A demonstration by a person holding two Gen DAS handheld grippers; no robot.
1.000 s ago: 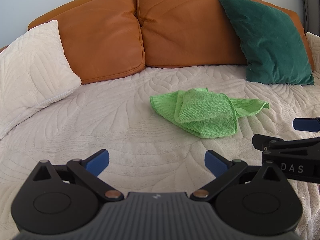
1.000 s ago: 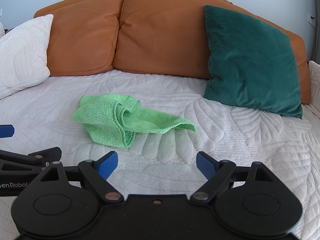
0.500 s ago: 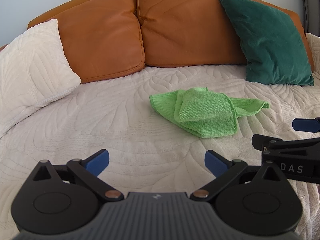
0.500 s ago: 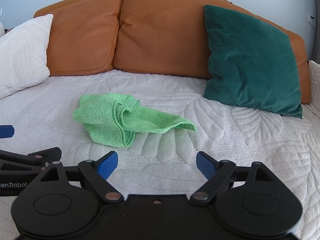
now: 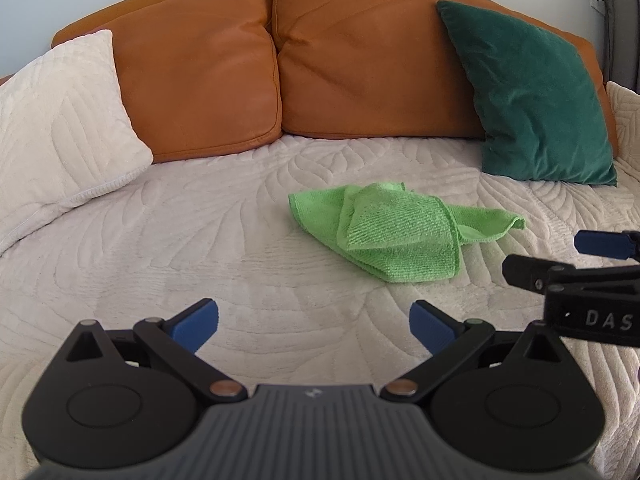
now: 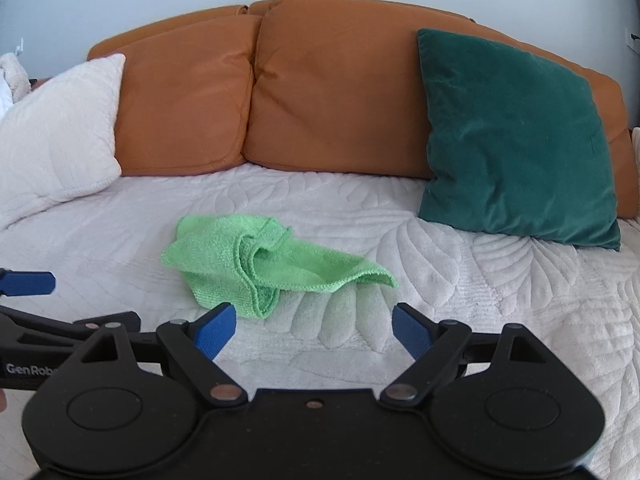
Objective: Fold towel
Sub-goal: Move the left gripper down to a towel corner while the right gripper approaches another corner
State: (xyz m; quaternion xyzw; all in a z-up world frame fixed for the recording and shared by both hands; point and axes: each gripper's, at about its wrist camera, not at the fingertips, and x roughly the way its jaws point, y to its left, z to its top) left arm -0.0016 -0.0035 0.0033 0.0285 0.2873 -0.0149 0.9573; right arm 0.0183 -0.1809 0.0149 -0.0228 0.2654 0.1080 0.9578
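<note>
A green microfibre towel (image 5: 394, 232) lies crumpled and loosely doubled over on the white quilted bed cover; it also shows in the right wrist view (image 6: 260, 264). My left gripper (image 5: 314, 322) is open and empty, in front of the towel and a little to its left. My right gripper (image 6: 314, 332) is open and empty, close in front of the towel's near edge. One pointed corner of the towel (image 6: 384, 278) sticks out to the right. Each gripper shows at the edge of the other's view.
Two orange back cushions (image 5: 280, 64) line the rear. A dark green pillow (image 5: 532, 96) leans at the back right and a white quilted pillow (image 5: 60, 120) at the left. The white cover (image 5: 160, 240) spreads around the towel.
The right wrist view has drawn back or tilted up, so the towel sits lower and farther in it. The left view has shifted slightly. The towel has not moved.
</note>
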